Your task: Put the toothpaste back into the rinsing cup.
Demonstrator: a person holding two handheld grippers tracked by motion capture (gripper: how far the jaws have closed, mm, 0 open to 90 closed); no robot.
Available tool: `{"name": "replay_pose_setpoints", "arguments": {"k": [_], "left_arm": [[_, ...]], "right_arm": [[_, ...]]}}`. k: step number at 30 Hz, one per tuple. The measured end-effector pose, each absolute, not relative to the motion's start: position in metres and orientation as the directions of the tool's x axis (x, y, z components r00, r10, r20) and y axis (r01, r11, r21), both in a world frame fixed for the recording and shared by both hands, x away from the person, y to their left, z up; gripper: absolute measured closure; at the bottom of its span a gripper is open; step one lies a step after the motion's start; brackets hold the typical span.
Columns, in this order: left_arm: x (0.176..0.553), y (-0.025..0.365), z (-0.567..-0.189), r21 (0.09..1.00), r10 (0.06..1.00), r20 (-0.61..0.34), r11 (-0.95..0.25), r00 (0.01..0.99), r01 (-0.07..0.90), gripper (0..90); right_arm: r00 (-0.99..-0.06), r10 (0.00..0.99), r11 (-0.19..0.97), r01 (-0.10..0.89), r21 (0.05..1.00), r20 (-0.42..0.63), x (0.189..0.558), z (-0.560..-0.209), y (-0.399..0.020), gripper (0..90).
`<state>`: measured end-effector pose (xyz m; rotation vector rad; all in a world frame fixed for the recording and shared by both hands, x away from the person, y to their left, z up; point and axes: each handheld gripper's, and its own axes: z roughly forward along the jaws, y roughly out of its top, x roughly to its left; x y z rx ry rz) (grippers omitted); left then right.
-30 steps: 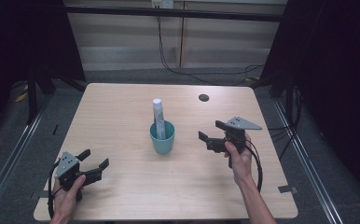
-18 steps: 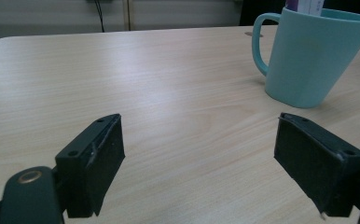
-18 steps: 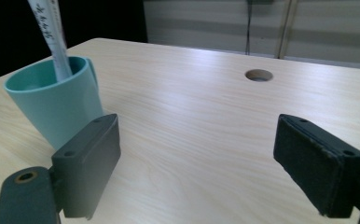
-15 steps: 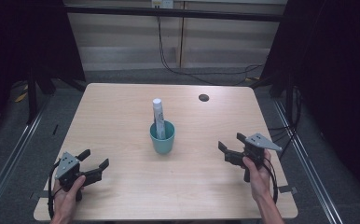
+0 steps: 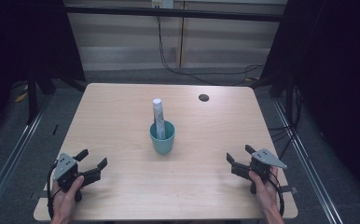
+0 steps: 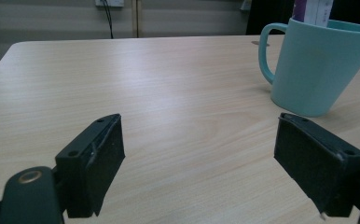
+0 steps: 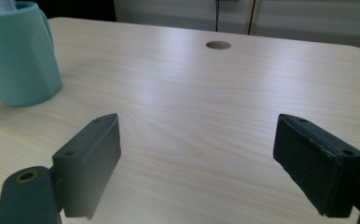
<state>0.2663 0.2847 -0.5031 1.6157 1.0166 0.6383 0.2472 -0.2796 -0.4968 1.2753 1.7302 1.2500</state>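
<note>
The left claw (image 5: pixel 92 164) sits low over the near left corner of the worktop (image 5: pixel 117 116), its two black jaws spread wide with nothing between them. A hand (image 5: pixel 65 198) grips it from below, and the claw's grey plate faces up. In the left gripper view the same claw (image 6: pixel 199 154) frames bare wood grain, and beyond its right jaw stands a teal mug (image 6: pixel 318 65), handle turned to the left of that view, well apart from the jaws.

The right claw (image 5: pixel 238 158) rests near the near right corner, jaws likewise spread and empty, held by the other hand (image 5: pixel 266 189), with a grey three-cornered plate on top and a cable looping beside the wrist. In the right gripper view this claw (image 7: pixel 197 154) looks across open worktop toward a round hole (image 7: pixel 218 45) in the wood; the teal mug (image 7: pixel 17 51) stands off to the upper left, clear of the jaws.

From the high view the mug (image 5: pixel 162 136) stands near the middle of the worktop, between the two claws and farther from the person. A white tube (image 5: pixel 158 115) stands nearly upright inside it, its capped top rising above the rim. The dark hole (image 5: pixel 204 97) lies beyond the mug, toward the far right.
</note>
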Motion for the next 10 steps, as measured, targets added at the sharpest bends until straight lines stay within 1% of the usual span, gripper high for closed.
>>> {"name": "replay_pose_setpoints", "arguments": {"k": [3, 7, 10], "left_arm": [[0.2663, 0.2855, -0.5031, 0.955, 0.868, -0.092, -0.062, 0.488, 0.291, 15.8], [0.2665, 0.2861, -0.5032, 0.954, 0.866, -0.099, -0.058, 0.490, 0.295, 15.8], [0.2668, 0.2861, -0.5032, 0.953, 0.868, -0.106, -0.051, 0.485, 0.300, 15.8]], "right_arm": [[-0.316, 0.948, 0.065, 0.320, 0.945, 0.041, 0.2457, -0.5045, -0.2799, 14.6], [-0.312, 0.949, 0.049, 0.304, 0.951, 0.050, 0.2445, -0.5047, -0.2809, 14.4], [-0.296, 0.953, 0.043, 0.336, 0.941, 0.062, 0.2460, -0.5045, -0.2814, 13.9]]}}
